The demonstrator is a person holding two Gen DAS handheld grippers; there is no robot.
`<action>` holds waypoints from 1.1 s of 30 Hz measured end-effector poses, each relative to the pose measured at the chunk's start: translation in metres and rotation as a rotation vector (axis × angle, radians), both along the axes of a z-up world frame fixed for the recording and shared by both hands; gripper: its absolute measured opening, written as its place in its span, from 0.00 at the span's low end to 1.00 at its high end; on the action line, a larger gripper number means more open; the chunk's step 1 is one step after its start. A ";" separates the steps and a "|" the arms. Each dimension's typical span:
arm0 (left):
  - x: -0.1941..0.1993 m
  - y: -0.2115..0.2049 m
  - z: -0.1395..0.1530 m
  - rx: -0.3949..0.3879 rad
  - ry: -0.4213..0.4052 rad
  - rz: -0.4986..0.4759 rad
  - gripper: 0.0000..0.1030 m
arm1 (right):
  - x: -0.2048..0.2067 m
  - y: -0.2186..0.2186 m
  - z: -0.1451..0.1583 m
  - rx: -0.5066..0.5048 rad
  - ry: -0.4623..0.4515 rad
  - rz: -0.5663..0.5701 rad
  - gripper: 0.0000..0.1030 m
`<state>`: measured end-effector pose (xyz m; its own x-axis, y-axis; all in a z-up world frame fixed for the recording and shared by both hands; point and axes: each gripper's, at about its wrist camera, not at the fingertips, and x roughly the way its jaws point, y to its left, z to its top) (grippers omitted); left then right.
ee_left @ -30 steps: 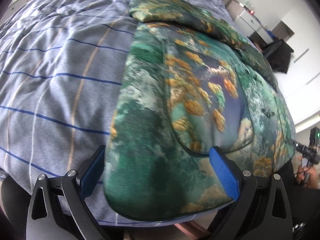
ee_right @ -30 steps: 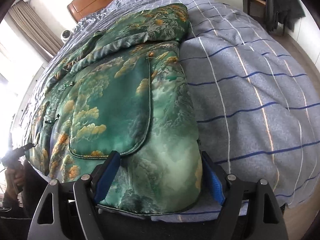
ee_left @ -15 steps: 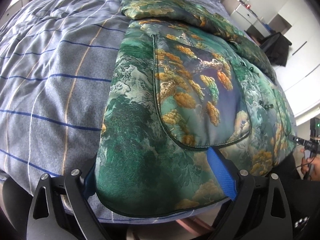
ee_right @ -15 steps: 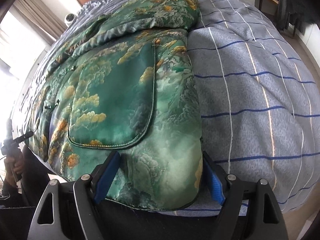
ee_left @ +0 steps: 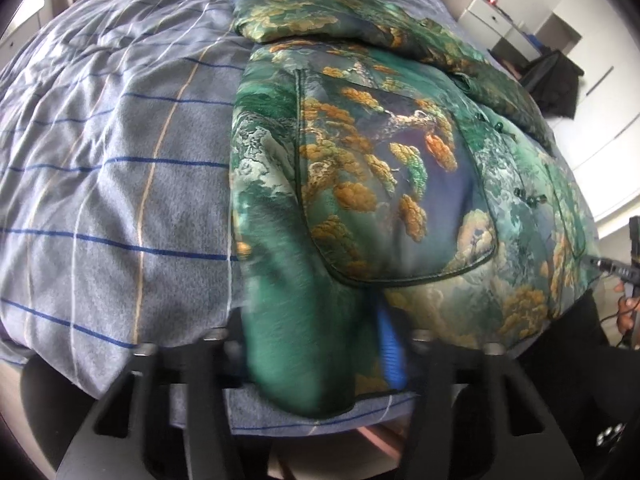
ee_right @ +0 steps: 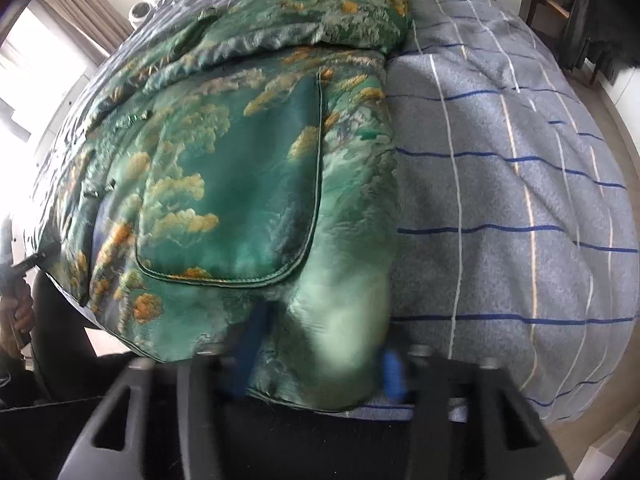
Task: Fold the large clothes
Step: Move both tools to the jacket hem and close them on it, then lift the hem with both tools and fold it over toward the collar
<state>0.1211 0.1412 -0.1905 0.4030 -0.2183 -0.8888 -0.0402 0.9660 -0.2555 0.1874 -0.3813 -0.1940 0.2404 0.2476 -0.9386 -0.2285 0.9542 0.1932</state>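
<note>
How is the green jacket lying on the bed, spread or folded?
Mostly spread: the jacket lies front up across the bed, pocket showing, with its sleeve folded across the top.

Nothing readable is showing anywhere I am looking: no words, labels, brand marks or numbers are appearing on the jacket [ee_left: 360, 208], the checked bedcover [ee_left: 120, 184] or the furniture behind.

Bed [ee_left: 120, 184] covered by grey-blue checked duvet; green brocade jacket [ee_left: 360, 208] laid flat on it, hem at the near edge.
</note>
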 end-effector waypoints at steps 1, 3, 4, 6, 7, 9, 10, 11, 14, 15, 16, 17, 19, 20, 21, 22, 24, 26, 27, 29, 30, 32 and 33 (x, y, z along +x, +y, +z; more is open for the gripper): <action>0.001 -0.002 0.001 0.008 -0.001 -0.002 0.28 | 0.000 0.001 0.003 0.012 -0.008 -0.006 0.22; 0.001 -0.001 0.008 0.009 -0.008 -0.003 0.19 | -0.001 -0.001 0.011 0.044 -0.028 -0.018 0.19; 0.001 0.000 0.010 0.004 -0.011 0.000 0.16 | -0.002 -0.001 0.015 0.051 -0.039 -0.022 0.17; -0.001 0.003 0.018 -0.011 -0.026 0.007 0.14 | -0.003 0.001 0.023 0.067 -0.061 -0.024 0.17; -0.002 0.003 0.020 -0.012 -0.033 0.009 0.13 | -0.003 0.001 0.028 0.076 -0.073 -0.026 0.16; -0.004 0.004 0.030 -0.016 -0.057 0.010 0.13 | -0.005 0.001 0.034 0.092 -0.089 -0.028 0.16; -0.006 0.004 0.033 -0.019 -0.065 0.012 0.12 | -0.005 0.002 0.039 0.101 -0.100 -0.028 0.16; -0.007 0.006 0.038 -0.028 -0.077 0.016 0.12 | -0.005 0.001 0.042 0.107 -0.107 -0.029 0.16; -0.010 0.009 0.049 -0.047 -0.098 0.021 0.12 | -0.006 0.001 0.053 0.126 -0.128 -0.030 0.16; -0.011 0.009 0.051 -0.049 -0.103 0.022 0.12 | -0.006 0.002 0.055 0.130 -0.133 -0.030 0.16; -0.013 0.009 0.054 -0.052 -0.109 0.022 0.12 | -0.006 0.003 0.058 0.133 -0.138 -0.028 0.15; -0.013 0.010 0.056 -0.053 -0.111 0.023 0.12 | -0.006 0.005 0.058 0.134 -0.142 -0.027 0.15; -0.014 0.009 0.058 -0.056 -0.115 0.024 0.11 | -0.008 0.005 0.062 0.135 -0.148 -0.025 0.15; -0.015 0.010 0.059 -0.058 -0.116 0.026 0.11 | -0.009 0.004 0.061 0.136 -0.149 -0.025 0.15; -0.016 0.010 0.059 -0.060 -0.117 0.028 0.11 | -0.011 0.004 0.062 0.135 -0.151 -0.025 0.15; -0.017 0.011 0.058 -0.063 -0.116 0.030 0.11 | -0.012 0.002 0.062 0.135 -0.152 -0.026 0.15; -0.018 0.010 0.057 -0.067 -0.116 0.033 0.11 | -0.015 0.000 0.062 0.134 -0.151 -0.027 0.15; -0.019 0.011 0.056 -0.073 -0.115 0.036 0.11 | -0.016 -0.001 0.062 0.131 -0.150 -0.028 0.15; -0.020 0.011 0.056 -0.075 -0.114 0.037 0.11 | -0.017 -0.002 0.062 0.130 -0.150 -0.027 0.15; -0.023 0.012 0.057 -0.077 -0.112 0.038 0.11 | -0.019 -0.002 0.062 0.128 -0.147 -0.024 0.14; -0.024 0.013 0.058 -0.077 -0.113 0.037 0.11 | -0.020 -0.002 0.062 0.126 -0.147 -0.021 0.14; -0.026 0.014 0.060 -0.075 -0.111 0.033 0.11 | -0.021 -0.002 0.063 0.127 -0.145 -0.018 0.14; -0.027 0.014 0.061 -0.074 -0.111 0.032 0.11 | -0.021 -0.002 0.063 0.128 -0.143 -0.016 0.14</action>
<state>0.0938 0.1556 -0.1294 0.5055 -0.2673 -0.8204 -0.0382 0.9429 -0.3308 0.1665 -0.3832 -0.1306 0.3741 0.3580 -0.8555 -0.2469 0.9277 0.2802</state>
